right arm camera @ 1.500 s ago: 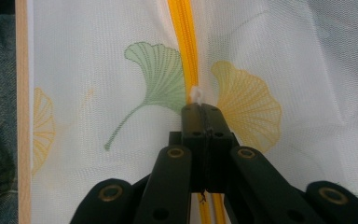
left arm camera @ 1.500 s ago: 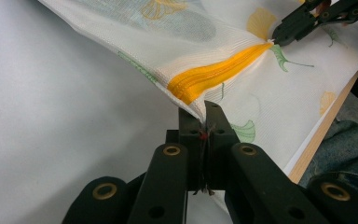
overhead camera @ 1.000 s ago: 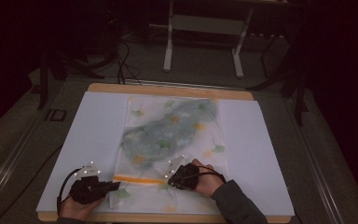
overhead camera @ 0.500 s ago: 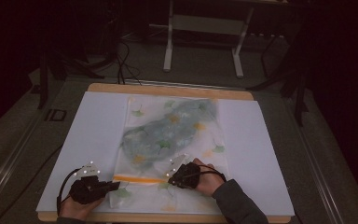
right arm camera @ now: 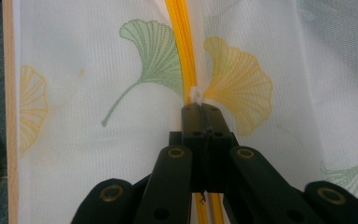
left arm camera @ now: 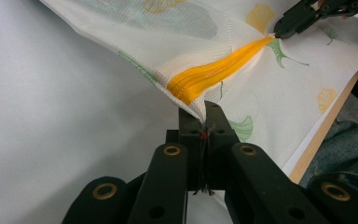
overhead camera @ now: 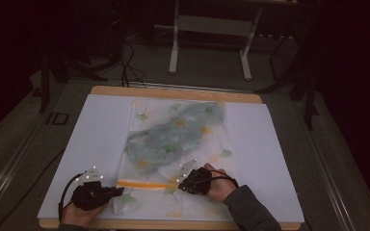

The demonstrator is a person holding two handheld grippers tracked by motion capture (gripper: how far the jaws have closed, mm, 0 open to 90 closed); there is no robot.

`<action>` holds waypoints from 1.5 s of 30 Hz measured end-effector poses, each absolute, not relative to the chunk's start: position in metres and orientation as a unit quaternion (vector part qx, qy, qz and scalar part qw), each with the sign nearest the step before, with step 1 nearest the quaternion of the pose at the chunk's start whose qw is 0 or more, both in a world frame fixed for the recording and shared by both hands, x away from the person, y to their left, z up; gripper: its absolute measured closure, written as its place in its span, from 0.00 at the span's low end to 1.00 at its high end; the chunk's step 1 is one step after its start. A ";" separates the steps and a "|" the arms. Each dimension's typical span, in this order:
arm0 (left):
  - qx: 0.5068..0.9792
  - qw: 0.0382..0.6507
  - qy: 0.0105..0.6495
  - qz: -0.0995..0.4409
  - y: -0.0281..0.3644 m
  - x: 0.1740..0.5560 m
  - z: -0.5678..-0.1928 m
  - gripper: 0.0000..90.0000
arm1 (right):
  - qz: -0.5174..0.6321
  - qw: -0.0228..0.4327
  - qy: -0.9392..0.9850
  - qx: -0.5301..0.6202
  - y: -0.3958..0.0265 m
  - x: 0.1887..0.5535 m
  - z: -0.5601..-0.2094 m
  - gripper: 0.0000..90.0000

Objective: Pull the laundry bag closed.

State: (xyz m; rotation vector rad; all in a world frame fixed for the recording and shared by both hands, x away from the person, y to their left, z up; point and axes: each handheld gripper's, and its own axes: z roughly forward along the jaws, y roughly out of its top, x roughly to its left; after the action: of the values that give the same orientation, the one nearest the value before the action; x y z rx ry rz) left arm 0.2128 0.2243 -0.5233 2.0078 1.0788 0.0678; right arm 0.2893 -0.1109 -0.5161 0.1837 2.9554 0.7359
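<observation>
The left gripper (left arm camera: 204, 122) is seen clamped on the corner of a mesh laundry bag (overhead camera: 173, 144) beside its orange zipper (left arm camera: 214, 72); the right gripper (right arm camera: 203, 111) is pinched on the small white zipper pull (right arm camera: 196, 94). The bag is laid flat on a white sheet (overhead camera: 96, 144) over the table (overhead camera: 173, 92), a bluish garment (overhead camera: 173, 134) dimly seen inside. The mesh is judged light, limp and easily puckered, best held at seam and pull.
</observation>
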 end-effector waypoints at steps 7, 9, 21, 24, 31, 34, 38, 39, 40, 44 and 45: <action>0.799 0.418 0.431 0.026 0.225 0.213 -0.523 0.98 | 0.243 0.050 0.967 0.063 -0.116 0.289 -0.516 1.00; 0.799 0.418 0.431 0.026 0.225 0.213 -0.523 0.98 | 0.242 0.050 0.967 0.063 -0.117 0.289 -0.516 1.00; 0.799 0.419 0.431 0.027 0.226 0.213 -0.523 0.98 | 0.239 0.054 0.967 0.066 -0.129 0.290 -0.516 1.00; 0.799 0.419 0.430 0.028 0.226 0.213 -0.523 0.98 | 0.238 0.054 0.967 0.070 -0.134 0.290 -0.516 1.00; 0.799 0.419 0.431 0.027 0.226 0.213 -0.523 0.98 | 0.237 0.055 0.967 0.076 -0.146 0.291 -0.515 1.00; 0.798 0.420 0.432 0.027 0.226 0.213 -0.523 0.98 | 0.235 0.056 0.967 0.079 -0.150 0.290 -0.515 1.00; 0.798 0.420 0.432 0.028 0.226 0.213 -0.523 0.98 | 0.236 0.057 0.966 0.085 -0.156 0.291 -0.515 1.00; 0.798 0.420 0.432 0.028 0.226 0.213 -0.523 0.98 | 0.234 0.058 0.967 0.087 -0.158 0.291 -0.515 1.00; 0.798 0.420 0.432 0.027 0.226 0.213 -0.523 0.98 | 0.235 0.058 0.966 0.087 -0.159 0.291 -0.515 1.00; 0.797 0.420 0.433 0.027 0.227 0.213 -0.523 0.98 | 0.233 0.059 0.967 0.089 -0.165 0.291 -0.515 1.00; 0.797 0.420 0.433 0.027 0.227 0.213 -0.523 0.98 | 0.231 0.059 0.967 0.092 -0.166 0.291 -0.515 1.00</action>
State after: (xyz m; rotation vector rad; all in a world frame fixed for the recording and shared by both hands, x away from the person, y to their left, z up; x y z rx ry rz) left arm 0.2128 0.2268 -0.5230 1.9988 1.0847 0.0677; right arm 0.2914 -0.1658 -0.5147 0.2772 2.9284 0.7002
